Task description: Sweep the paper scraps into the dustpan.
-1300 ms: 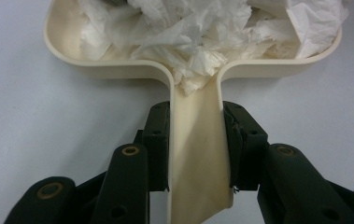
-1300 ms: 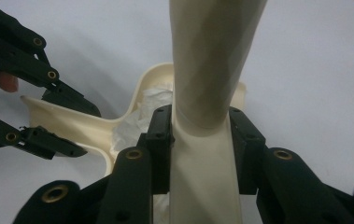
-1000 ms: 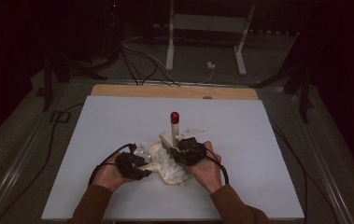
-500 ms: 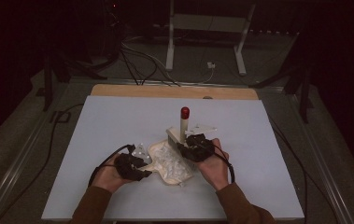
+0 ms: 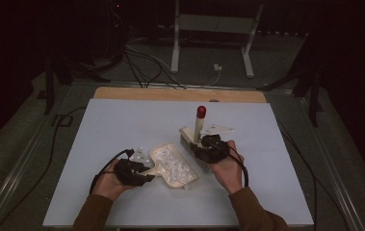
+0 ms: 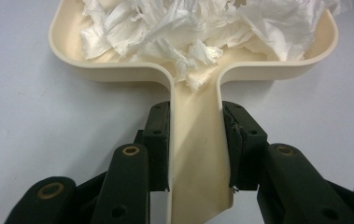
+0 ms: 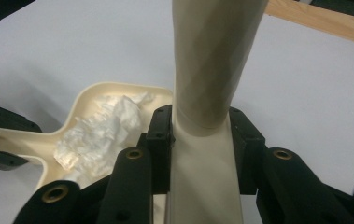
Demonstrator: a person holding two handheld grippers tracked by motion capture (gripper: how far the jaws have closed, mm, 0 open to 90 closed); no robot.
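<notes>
Tabletop: pale board carrying everything, with the work near its front edge.
Dustpan: lies flat near the front edge, centre; left gripper clenches its handle to steady it.
Brush: right gripper grasps its handle, lifted beside the pan's far-right rim, probably done sweeping.
Paper scraps: piled inside the dustpan.
</notes>
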